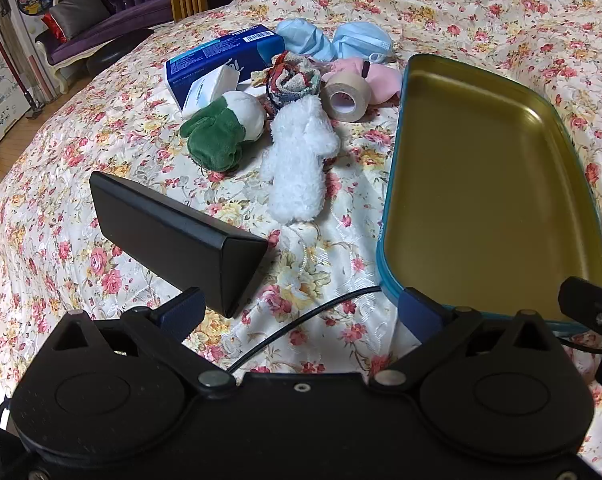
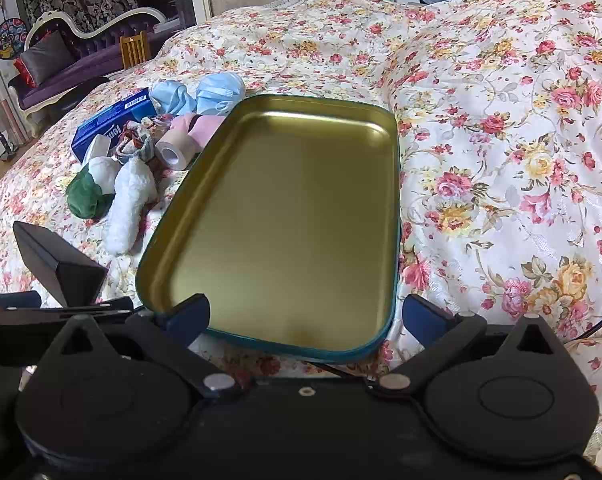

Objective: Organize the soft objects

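Observation:
An empty gold tray with a teal rim (image 1: pixel 481 168) (image 2: pixel 293 208) lies on the floral bedspread. Left of it is a pile: a white plush toy (image 1: pixel 297 160) (image 2: pixel 129 204), a green and white plush (image 1: pixel 221 132) (image 2: pixel 91 188), a patterned rolled cloth (image 1: pixel 289 80) (image 2: pixel 135 142), a pink soft item (image 1: pixel 381 80) (image 2: pixel 207 126) and blue face masks (image 1: pixel 333 42) (image 2: pixel 209 94). My left gripper (image 1: pixel 301 302) stands open over the bedspread, short of the white plush. My right gripper (image 2: pixel 305 306) is open at the tray's near rim. Neither holds anything.
A black wedge-shaped case (image 1: pixel 173 236) (image 2: pixel 57 268) lies near the left gripper. A tape roll (image 1: pixel 347 98) (image 2: pixel 173 152) and a blue tissue pack (image 1: pixel 221 60) (image 2: pixel 109 120) sit in the pile. A black cable (image 1: pixel 301 320) crosses the bedspread. A sofa and chair stand beyond the bed's far left edge.

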Tool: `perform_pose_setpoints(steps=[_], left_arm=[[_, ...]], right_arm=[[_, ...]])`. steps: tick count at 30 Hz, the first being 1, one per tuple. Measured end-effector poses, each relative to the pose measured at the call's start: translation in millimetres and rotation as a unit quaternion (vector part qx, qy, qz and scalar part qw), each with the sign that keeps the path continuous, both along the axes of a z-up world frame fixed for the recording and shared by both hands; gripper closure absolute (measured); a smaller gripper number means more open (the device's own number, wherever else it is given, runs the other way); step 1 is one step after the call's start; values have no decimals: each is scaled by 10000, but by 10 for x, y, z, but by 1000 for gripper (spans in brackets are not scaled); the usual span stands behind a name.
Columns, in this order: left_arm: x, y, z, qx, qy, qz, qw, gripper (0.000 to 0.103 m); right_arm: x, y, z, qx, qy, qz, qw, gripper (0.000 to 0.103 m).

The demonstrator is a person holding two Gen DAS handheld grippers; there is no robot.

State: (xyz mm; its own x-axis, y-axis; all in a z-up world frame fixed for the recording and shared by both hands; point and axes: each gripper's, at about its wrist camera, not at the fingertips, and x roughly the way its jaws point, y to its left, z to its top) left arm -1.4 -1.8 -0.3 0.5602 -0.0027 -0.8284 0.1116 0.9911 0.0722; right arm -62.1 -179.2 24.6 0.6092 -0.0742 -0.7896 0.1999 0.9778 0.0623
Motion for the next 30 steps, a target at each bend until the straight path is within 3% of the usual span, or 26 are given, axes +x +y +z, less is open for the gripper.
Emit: perform_pose_setpoints(steps=[30], left_arm=[[-1, 18, -35, 23, 24, 9, 10000, 3]], right_arm=[[10, 42, -4, -2, 20, 40, 10000, 0]])
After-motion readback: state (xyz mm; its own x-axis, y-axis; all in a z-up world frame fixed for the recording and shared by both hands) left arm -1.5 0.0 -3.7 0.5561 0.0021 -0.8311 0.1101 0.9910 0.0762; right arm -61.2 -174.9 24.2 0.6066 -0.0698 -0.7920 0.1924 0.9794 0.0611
